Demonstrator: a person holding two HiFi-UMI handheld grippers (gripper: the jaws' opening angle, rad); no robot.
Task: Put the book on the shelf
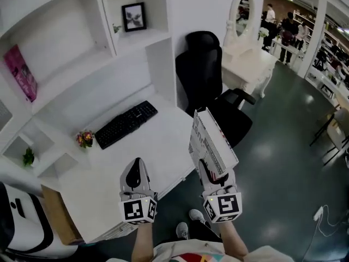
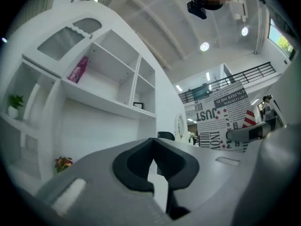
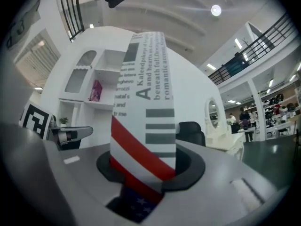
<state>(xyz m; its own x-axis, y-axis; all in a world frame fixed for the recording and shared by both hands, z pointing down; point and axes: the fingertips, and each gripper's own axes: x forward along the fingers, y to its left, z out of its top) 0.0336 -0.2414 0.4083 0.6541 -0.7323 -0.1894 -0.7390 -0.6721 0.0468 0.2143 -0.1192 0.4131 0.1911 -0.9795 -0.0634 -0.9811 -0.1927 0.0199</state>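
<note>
Beside the worktop (image 1: 158, 141), my right claw (image 1: 210, 171) pinches the book (image 1: 211, 141), my left claw (image 1: 136, 171) is pressed together, and next I should lift the book to the shelf (image 1: 71, 64).

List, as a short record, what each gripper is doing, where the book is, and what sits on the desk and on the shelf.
right gripper: shut on the book, holding it upright
left gripper: shut, holding nothing
book: in the air by the desk's near corner, not yet on the shelf
desk: keyboard, flowers
shelf: pink book, picture
</note>
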